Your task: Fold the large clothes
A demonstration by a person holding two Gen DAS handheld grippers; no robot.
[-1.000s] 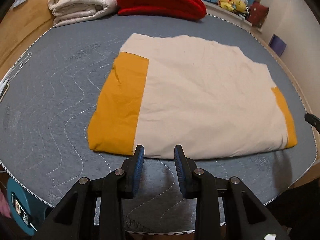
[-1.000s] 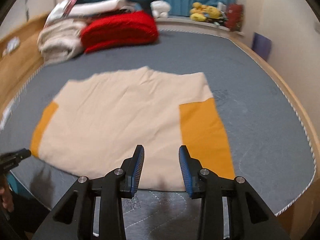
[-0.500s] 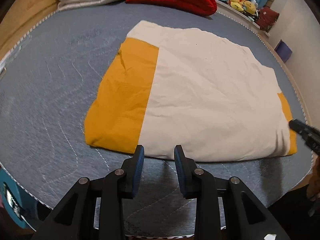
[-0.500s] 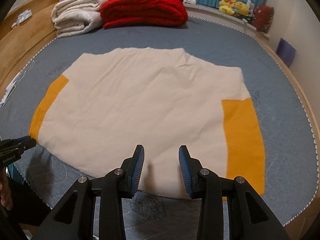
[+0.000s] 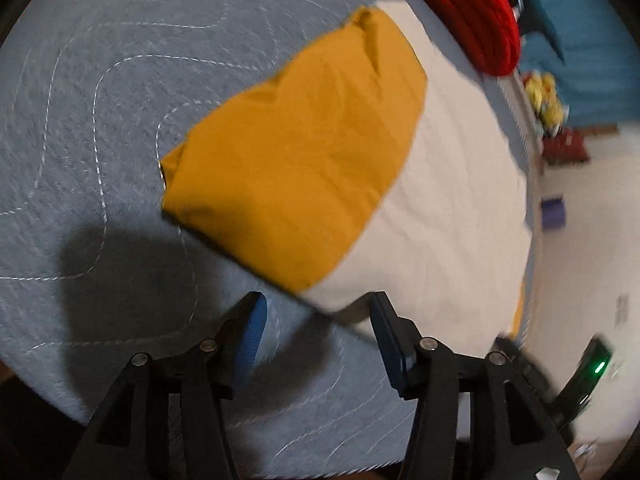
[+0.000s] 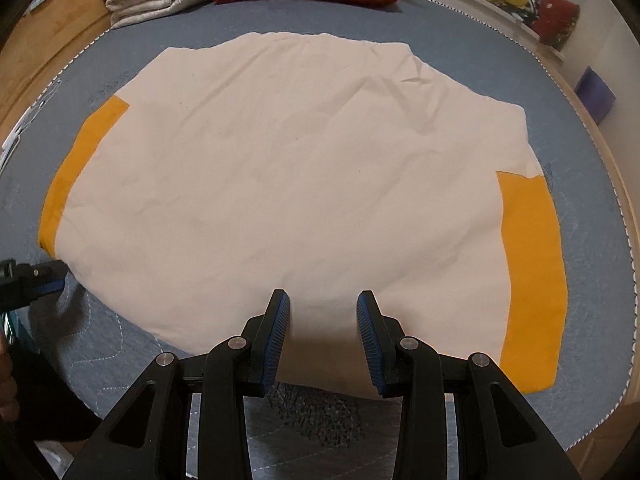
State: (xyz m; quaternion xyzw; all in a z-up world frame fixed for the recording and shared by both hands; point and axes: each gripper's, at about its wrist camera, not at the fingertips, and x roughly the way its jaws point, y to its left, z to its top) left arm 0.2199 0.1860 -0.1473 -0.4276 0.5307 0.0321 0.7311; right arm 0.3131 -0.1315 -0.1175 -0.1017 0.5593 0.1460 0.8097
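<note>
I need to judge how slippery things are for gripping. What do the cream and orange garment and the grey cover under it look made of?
The cream and orange garment looks like thin matte woven cloth, perhaps cotton: soft creases, no sheen. The grey cover looks like padded quilted fabric: wavy white stitch lines, a slightly fuzzy surface. Exact fibres can't be told.

The left claw (image 5: 316, 330) hangs over the grey quilted bed (image 5: 100, 128), its jaws opening, at the near edge of the cream garment (image 5: 452, 216). The near corner of the garment's orange panel (image 5: 304, 168) lies between the blue pads, untouched. A red blanket (image 5: 472, 12) lies beyond the garment.
</note>
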